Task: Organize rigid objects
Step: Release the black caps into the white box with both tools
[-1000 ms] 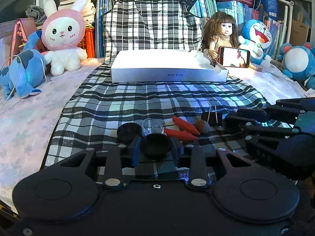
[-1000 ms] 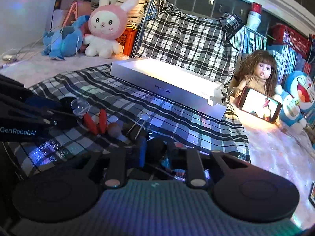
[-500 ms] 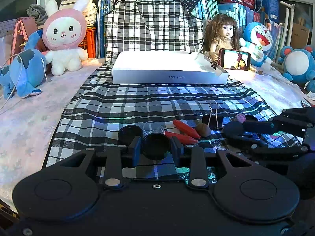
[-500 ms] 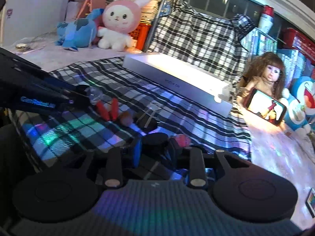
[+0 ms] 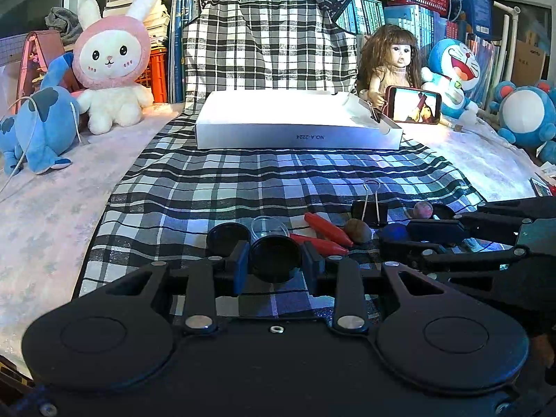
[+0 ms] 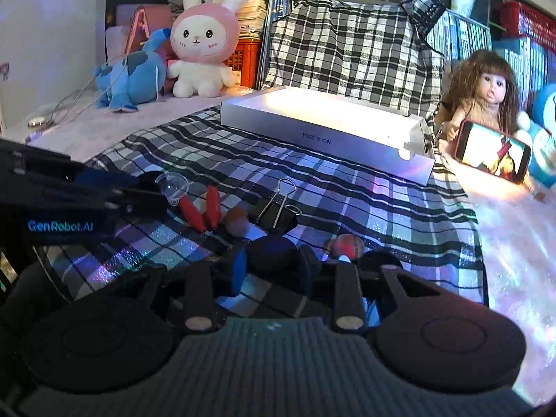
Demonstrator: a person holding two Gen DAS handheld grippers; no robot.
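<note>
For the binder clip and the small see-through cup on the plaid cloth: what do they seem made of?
Binder clip: likely metal, with a black painted body and thin bare wire handles that catch the light. See-through cup: probably clear plastic, glossy, the plaid showing through its wall; glass cannot be ruled out.

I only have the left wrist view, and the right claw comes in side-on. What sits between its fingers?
Observer: A dark round cap lies between the fingers of the right claw. The jaws are closing, and I cannot tell whether the pads press it yet.
Operator: Anything crowding that grasp?
Observer: A reddish ball sits just outside the right-hand finger, close beside it.
Operator: And the binder clip?
Observer: The binder clip lies beyond the cap, apart from both fingers.
</note>
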